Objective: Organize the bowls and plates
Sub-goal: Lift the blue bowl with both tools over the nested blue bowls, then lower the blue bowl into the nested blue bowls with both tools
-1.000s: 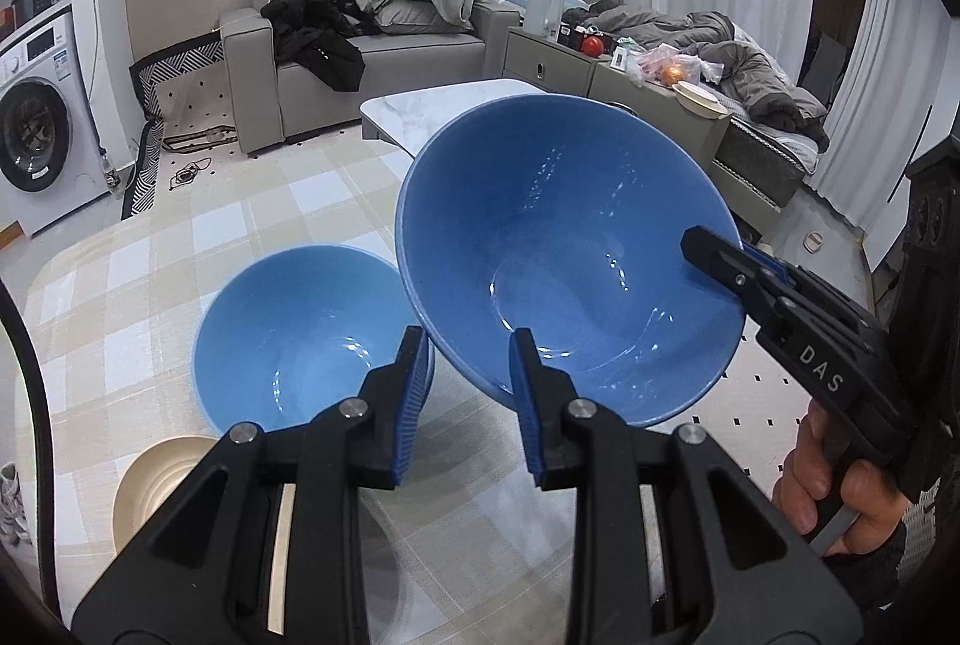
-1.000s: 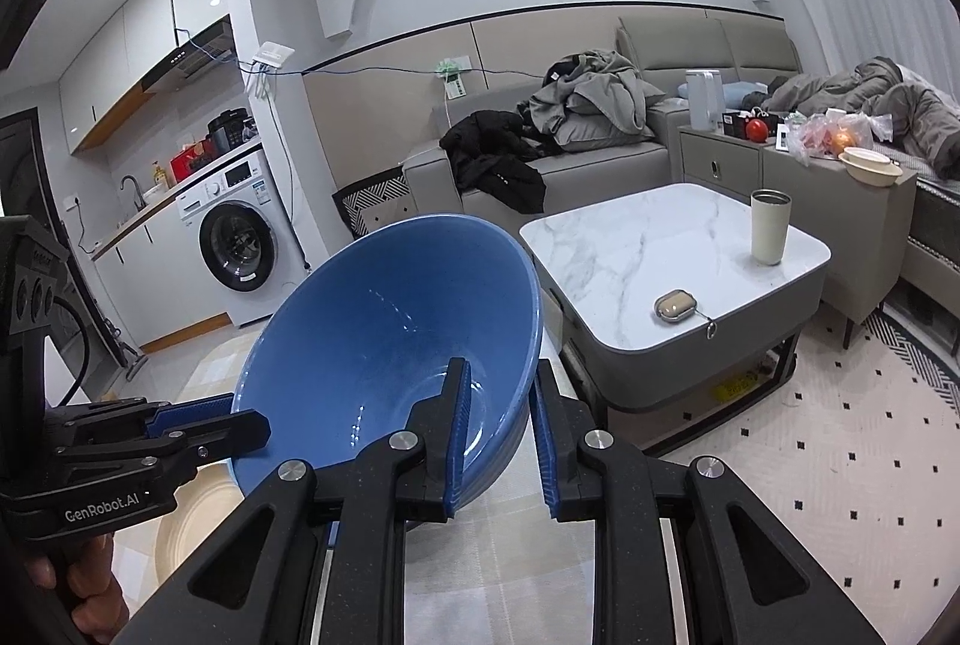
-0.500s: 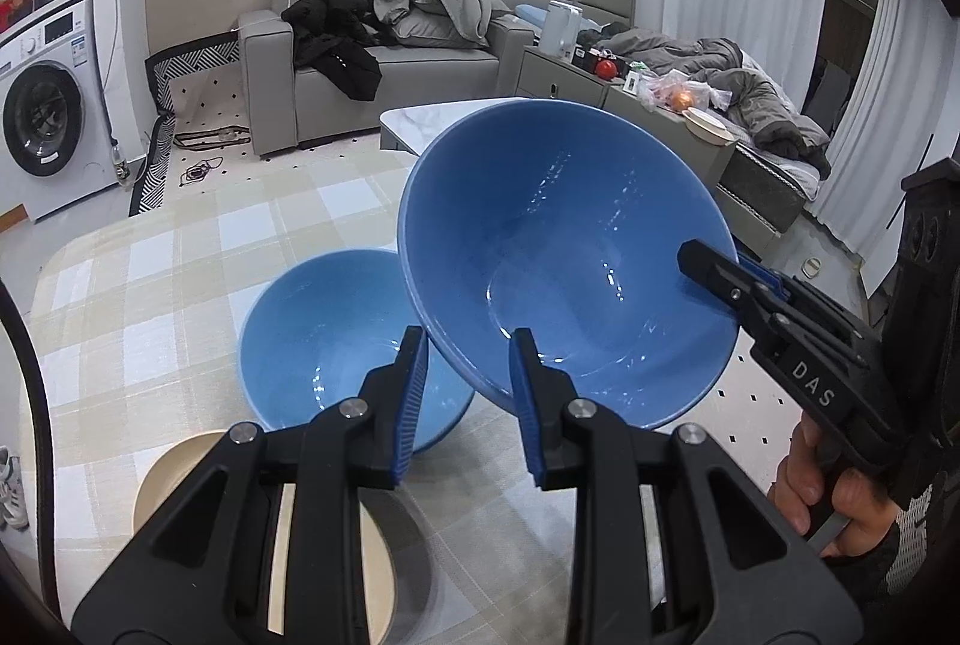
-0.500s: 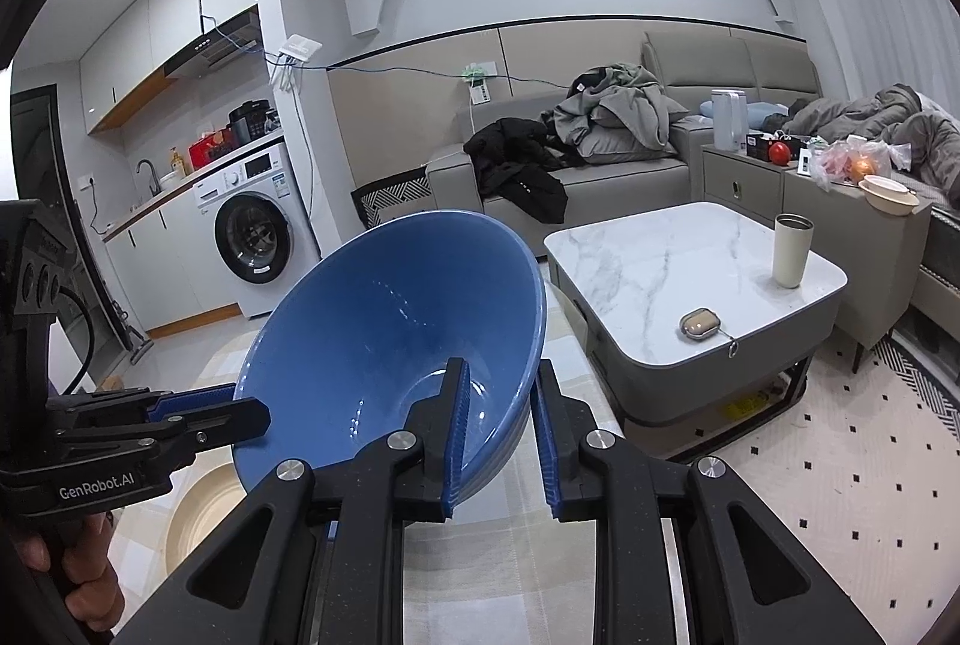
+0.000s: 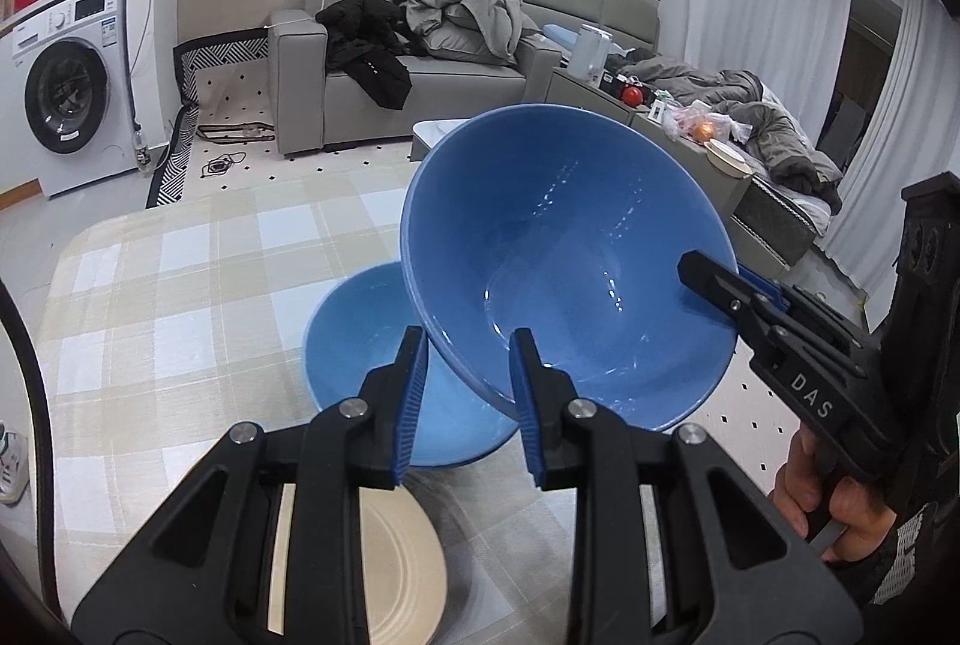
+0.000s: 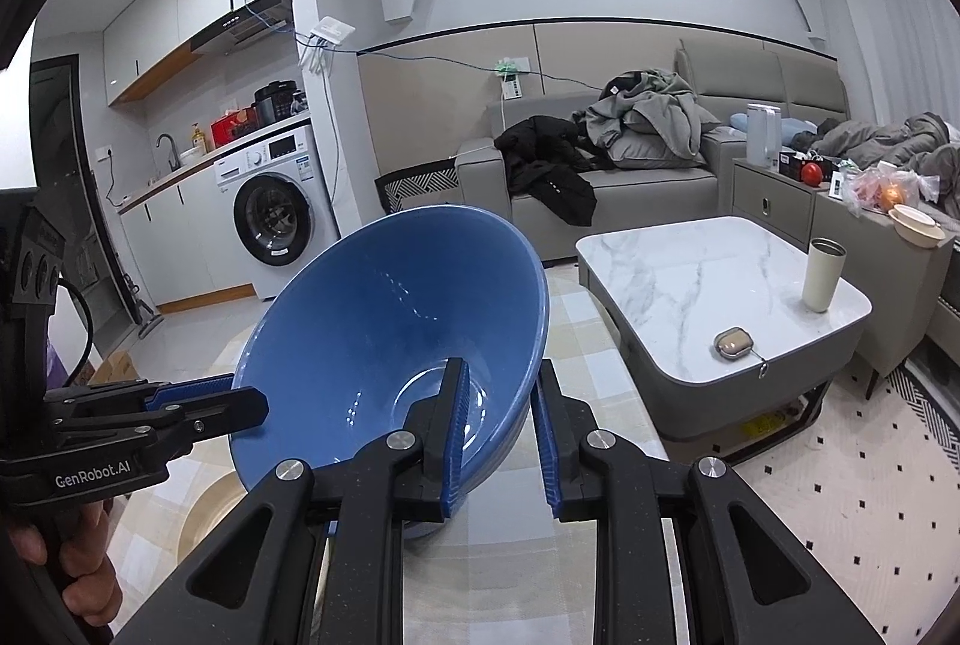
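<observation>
Meanwhile, showing only in the left wrist view: a second blue bowl [image 5: 384,381] sitting on the checked tablecloth [image 5: 180,297], partly under the raised bowl, and a cream plate [image 5: 390,567] lying just beside it at the near edge, largely hidden by the gripper body. Showing more fully in the right wrist view: a marble coffee table [image 6: 708,285] bearing a cream tumbler [image 6: 823,274] and a small case [image 6: 733,343], plus a washing machine [image 6: 273,216] off to the left.

Holding nothing inside, both bowls: bare glazed interiors catching glints of light. Impossible to tell what the tumbler contains.

Being carried in the air, tilted, the large blue bowl [image 5: 570,255], its opening facing the cameras, lifted clear above the tablecloth and overlapping the lower bowl's rim in the left view. Clamping narrowly on its near rim, the left gripper [image 5: 468,393], one blue pad inside the bowl and the other outside. Pinching the opposite rim likewise, the right gripper [image 6: 498,435], one finger inside and one outside, jaws nearly closed on the wall. Appearing in each view, the other gripper, biting the bowl's far edge, with a hand [image 5: 840,495] wrapped round the right grip.
</observation>
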Available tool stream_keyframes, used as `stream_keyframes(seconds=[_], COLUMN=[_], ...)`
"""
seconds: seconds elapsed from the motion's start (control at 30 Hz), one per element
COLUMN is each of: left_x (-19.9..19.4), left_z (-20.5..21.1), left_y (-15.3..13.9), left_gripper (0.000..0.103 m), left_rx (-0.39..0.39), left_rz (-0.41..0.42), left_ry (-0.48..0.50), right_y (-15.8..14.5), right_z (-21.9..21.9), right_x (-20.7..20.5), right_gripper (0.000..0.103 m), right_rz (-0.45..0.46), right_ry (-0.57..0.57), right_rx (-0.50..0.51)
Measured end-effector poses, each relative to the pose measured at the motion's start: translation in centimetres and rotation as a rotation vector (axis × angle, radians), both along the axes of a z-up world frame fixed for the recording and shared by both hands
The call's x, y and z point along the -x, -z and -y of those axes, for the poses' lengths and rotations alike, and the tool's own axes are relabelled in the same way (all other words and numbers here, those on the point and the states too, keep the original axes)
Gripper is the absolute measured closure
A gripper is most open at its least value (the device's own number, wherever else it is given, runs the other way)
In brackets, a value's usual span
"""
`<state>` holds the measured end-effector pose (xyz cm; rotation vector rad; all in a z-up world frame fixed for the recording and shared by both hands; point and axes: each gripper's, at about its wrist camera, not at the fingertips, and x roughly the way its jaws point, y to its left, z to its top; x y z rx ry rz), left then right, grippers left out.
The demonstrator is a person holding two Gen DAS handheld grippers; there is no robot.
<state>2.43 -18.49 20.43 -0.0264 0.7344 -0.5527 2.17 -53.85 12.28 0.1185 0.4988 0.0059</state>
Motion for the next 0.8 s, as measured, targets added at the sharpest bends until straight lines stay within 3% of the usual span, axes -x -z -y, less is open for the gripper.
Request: stream_keyframes(seconds=[0.8], left_x=[-3.3], left_z=[-6.7], left_y=[1.9], left_gripper=[0.078], left_rx=[0.009], left_rz=[-0.041], left_ry=[-0.103], right_y=[1.5], right_z=[-5.5], right_x=[-4.7], right_gripper=[0.081], right_rz=[-0.054], right_ry=[-0.092], right_rx=[0.043])
